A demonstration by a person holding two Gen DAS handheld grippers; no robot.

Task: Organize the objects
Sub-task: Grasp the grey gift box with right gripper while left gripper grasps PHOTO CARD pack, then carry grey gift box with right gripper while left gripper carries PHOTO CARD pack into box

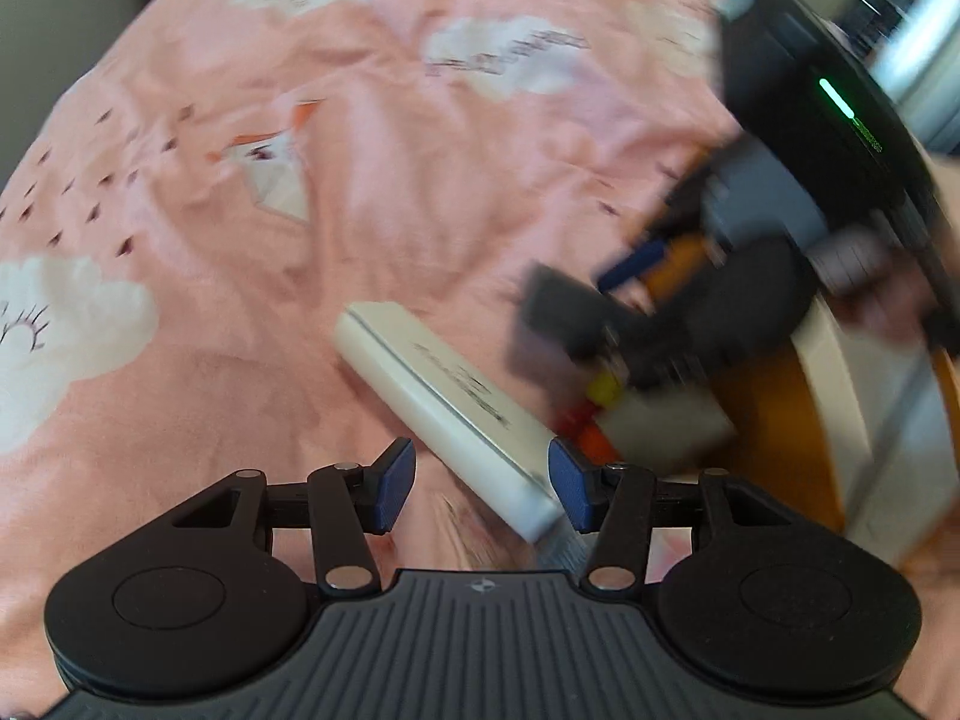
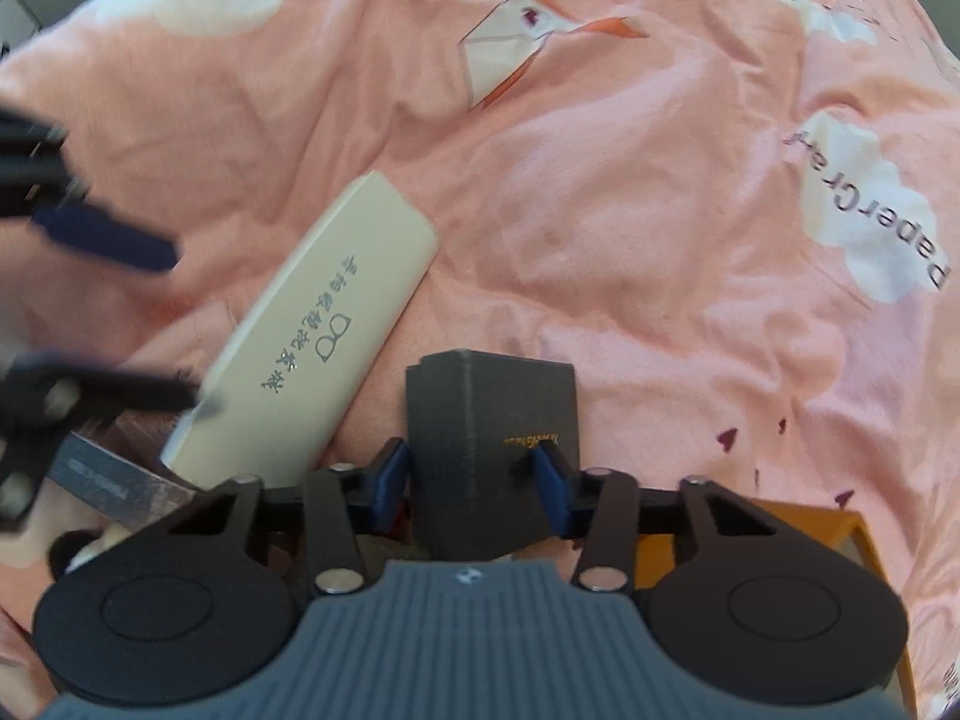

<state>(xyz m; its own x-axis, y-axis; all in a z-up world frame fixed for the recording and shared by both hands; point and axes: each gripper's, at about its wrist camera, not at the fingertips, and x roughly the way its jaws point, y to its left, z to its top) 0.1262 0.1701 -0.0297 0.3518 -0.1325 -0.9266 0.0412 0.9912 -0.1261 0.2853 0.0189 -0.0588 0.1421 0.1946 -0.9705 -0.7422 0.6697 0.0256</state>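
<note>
Dark grey box [image 2: 492, 456], small and rectangular with a fine ribbed texture and faint gold lettering, sits clamped between the blue pads of the right gripper [image 2: 474, 474], held above the pink bedsheet [image 2: 630, 210]. That gripper comes in from the right side of the left wrist view, blurred, angled down toward an orange-and-white container [image 1: 828, 396], whose orange corner also shows beneath the right gripper in its own view. Just left of the box lies a long cream glasses case [image 2: 312, 336], smooth and hard-looking with rounded ends, printed with a spectacles logo and a line of characters, resting diagonally on the wrinkled sheet. Over on the other side, the left gripper [image 1: 483, 483] hangs low over the sheet with its jaws spread wide, and the near end of the case reaches in between its blue pads; I cannot tell whether either pad touches it. Soft cotton sheet, white cloud prints.
</note>
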